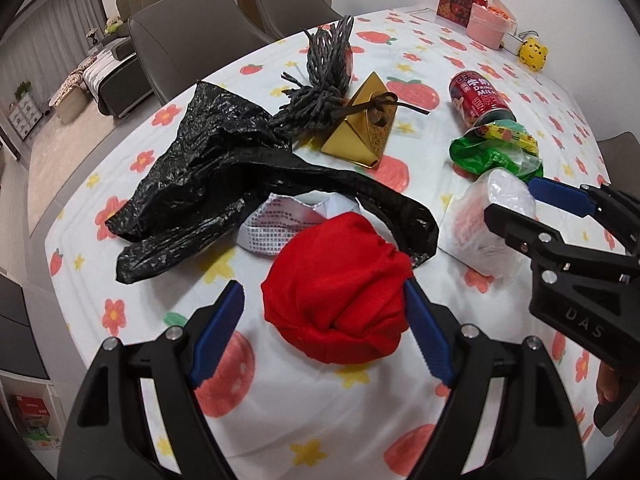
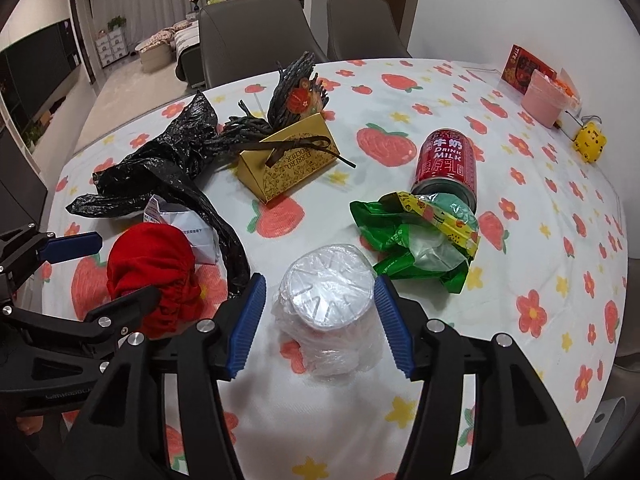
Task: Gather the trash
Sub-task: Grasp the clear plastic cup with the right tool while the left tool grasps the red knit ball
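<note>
On a round table (image 1: 280, 420) covered with a white cloth printed with strawberries and flowers, two hand-held black grippers with blue pads hover over scattered rubbish. The left gripper (image 1: 324, 332) stands spread around a bunched red fabric pouch with a gathered rim (image 1: 336, 284); its right pad lies at the pouch's edge while the left pad stands clear, so nothing is pinched. The right gripper (image 2: 320, 320) is spread on either side of a clear crumpled plastic bag (image 2: 332, 308), whose contents look like a stack of round white discs; the pads sit just beside the bag, and whether they touch it cannot be told. Behind the pouch lies a crumpled black plastic rubbish bag (image 1: 224, 172), collapsed flat on the cloth, with a folded white printed paper (image 1: 280, 220) partly under its edge. Farther back, a gold triangular gift box tied with a brown ribbon (image 2: 288, 168) rests closed beside a bundle of dark grey twisted paper cords (image 1: 324, 68). To the right, a red drink-milk can (image 2: 448, 164) lies on its side, its end touching a crumpled green and yellow snack wrapper (image 2: 420, 240). At the far edge stand a pink lidded tub (image 1: 488, 28), a red card (image 1: 456, 4) and a small yellow tiger figure (image 1: 532, 54). Grey chairs (image 1: 192, 36) line the table's far side.
</note>
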Tool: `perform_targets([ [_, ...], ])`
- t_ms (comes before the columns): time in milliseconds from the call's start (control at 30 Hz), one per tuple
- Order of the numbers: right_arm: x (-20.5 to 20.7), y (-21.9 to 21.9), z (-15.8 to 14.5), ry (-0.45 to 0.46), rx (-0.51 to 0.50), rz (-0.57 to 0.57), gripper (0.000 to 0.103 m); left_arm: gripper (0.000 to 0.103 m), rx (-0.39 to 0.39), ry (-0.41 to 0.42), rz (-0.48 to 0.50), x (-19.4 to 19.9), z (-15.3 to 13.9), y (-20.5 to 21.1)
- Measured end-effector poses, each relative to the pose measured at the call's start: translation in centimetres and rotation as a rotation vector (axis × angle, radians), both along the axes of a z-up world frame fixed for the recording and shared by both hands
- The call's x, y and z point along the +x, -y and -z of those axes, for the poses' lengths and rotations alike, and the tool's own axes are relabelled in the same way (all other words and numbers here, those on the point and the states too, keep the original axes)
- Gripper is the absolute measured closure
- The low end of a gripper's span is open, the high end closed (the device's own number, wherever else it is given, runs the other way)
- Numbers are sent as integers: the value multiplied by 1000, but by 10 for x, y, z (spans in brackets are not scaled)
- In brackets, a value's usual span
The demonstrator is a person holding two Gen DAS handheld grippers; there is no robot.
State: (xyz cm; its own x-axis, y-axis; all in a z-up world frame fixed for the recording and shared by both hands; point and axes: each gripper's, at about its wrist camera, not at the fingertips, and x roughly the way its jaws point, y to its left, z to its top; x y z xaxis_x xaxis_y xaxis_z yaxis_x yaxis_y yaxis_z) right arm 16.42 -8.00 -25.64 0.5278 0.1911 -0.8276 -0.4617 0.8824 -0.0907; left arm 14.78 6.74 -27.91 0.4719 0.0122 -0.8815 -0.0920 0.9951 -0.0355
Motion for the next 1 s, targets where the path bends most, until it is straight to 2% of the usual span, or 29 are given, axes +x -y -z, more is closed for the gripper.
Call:
perform_targets([
  [500, -1, 14, 14, -54, 19, -1, 48, 23, -8, -7, 6, 5, 7, 0],
  [600, -3, 15, 15, -68, 30, -8, 59, 23, -12, -10, 7, 5, 9, 1],
  [667, -4, 16, 14, -66, 32, -8, 61, 25, -14, -9, 9, 5, 11, 3],
  [767, -6, 17, 12, -66, 37, -12, 67, 38, -21, -9, 21, 4, 12, 6],
  [833, -7, 18, 10, -69, 43, -14, 76, 41, -7, -4, 34, 4, 11, 10],
  [1000, -8, 20, 8, -72, 45, -16, 82, 46, -22, -4, 29, 3, 11, 8],
])
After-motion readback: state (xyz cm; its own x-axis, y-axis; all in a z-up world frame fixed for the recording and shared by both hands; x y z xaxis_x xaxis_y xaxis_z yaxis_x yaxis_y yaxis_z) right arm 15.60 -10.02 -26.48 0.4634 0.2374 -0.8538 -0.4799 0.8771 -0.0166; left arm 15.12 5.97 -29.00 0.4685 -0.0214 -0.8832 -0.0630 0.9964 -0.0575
